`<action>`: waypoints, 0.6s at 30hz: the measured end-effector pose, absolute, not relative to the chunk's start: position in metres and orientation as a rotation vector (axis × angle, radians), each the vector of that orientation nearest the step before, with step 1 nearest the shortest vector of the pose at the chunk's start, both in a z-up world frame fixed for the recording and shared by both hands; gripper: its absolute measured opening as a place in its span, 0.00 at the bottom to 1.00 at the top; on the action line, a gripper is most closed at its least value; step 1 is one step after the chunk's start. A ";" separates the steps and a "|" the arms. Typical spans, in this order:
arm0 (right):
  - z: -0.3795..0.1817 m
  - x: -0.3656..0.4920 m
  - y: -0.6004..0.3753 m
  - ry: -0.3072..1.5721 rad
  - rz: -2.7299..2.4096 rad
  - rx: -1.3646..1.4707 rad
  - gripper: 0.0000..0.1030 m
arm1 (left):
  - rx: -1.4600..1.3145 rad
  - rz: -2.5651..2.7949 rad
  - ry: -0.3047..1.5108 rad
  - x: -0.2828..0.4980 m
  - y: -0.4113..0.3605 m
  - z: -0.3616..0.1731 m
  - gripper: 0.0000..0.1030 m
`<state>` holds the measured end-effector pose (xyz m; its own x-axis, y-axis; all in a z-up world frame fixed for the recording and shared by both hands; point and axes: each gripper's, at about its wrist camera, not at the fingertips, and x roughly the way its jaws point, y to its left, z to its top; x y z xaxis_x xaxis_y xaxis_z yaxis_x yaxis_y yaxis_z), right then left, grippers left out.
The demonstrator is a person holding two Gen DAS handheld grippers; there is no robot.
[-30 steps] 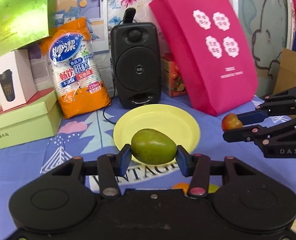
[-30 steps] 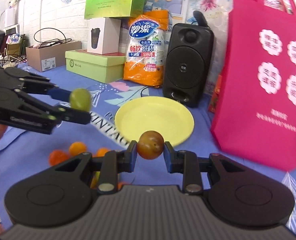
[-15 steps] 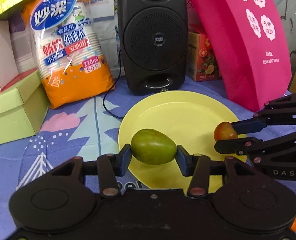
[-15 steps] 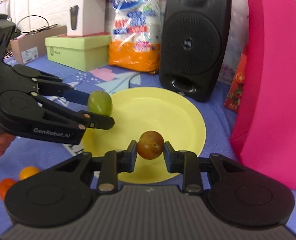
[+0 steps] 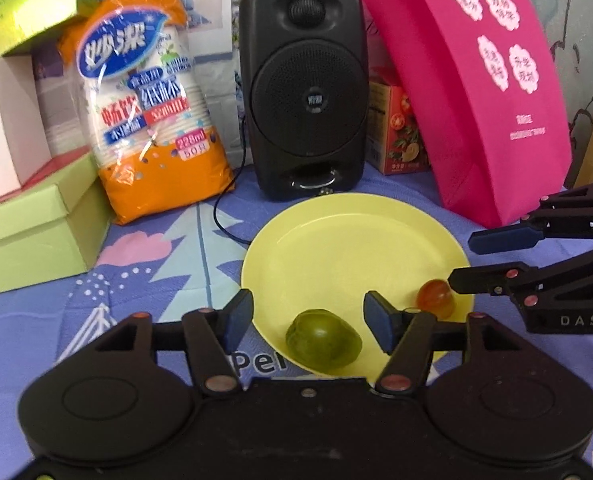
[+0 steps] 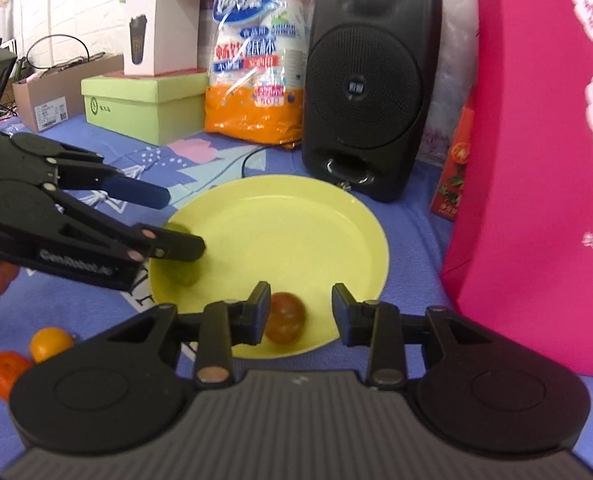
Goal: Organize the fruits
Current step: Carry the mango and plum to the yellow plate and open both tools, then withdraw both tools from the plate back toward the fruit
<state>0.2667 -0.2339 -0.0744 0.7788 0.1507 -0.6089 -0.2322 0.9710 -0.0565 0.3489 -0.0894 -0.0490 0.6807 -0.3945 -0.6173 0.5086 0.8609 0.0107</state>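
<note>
A green fruit (image 5: 323, 339) lies on the near rim of the yellow plate (image 5: 348, 240). My left gripper (image 5: 308, 322) is open just above it, not touching. A small red-brown fruit (image 5: 435, 298) lies on the plate's right side. My right gripper (image 6: 301, 312) is open with the red-brown fruit (image 6: 285, 317) lying below its jaws on the plate (image 6: 296, 224). In the right wrist view the left gripper (image 6: 176, 220) comes in from the left and partly hides the green fruit (image 6: 182, 274). In the left wrist view the right gripper (image 5: 466, 258) comes in from the right.
A black speaker (image 5: 306, 92), an orange pack of paper cups (image 5: 148, 112), green boxes (image 5: 36, 228) and a pink bag (image 5: 476, 80) stand behind the plate. Two orange fruits (image 6: 50, 344) (image 6: 6, 372) lie on the blue cloth at the left.
Both grippers have opened and let go. The green fruit and the red-brown fruit have dropped onto the plate.
</note>
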 end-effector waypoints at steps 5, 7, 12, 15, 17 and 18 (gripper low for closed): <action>-0.062 0.233 -0.242 0.610 0.198 -0.115 0.40 | 0.176 -0.506 0.595 0.310 -0.069 -0.032 0.60; -0.059 0.216 -0.244 0.598 0.196 -0.106 0.41 | 0.167 -0.503 0.582 0.290 -0.060 -0.028 0.60; -0.059 0.174 -0.242 0.586 0.193 -0.113 0.44 | 0.141 -0.499 0.550 0.236 -0.042 -0.024 0.60; -0.060 0.148 -0.241 0.582 0.194 -0.101 0.44 | 0.119 -0.499 0.542 0.204 -0.033 -0.026 0.60; -0.061 0.132 -0.239 0.586 0.199 -0.090 0.44 | 0.084 -0.505 0.554 0.186 -0.027 -0.030 0.60; -0.062 0.124 -0.238 0.586 0.201 -0.089 0.44 | 0.075 -0.507 0.560 0.178 -0.026 -0.032 0.60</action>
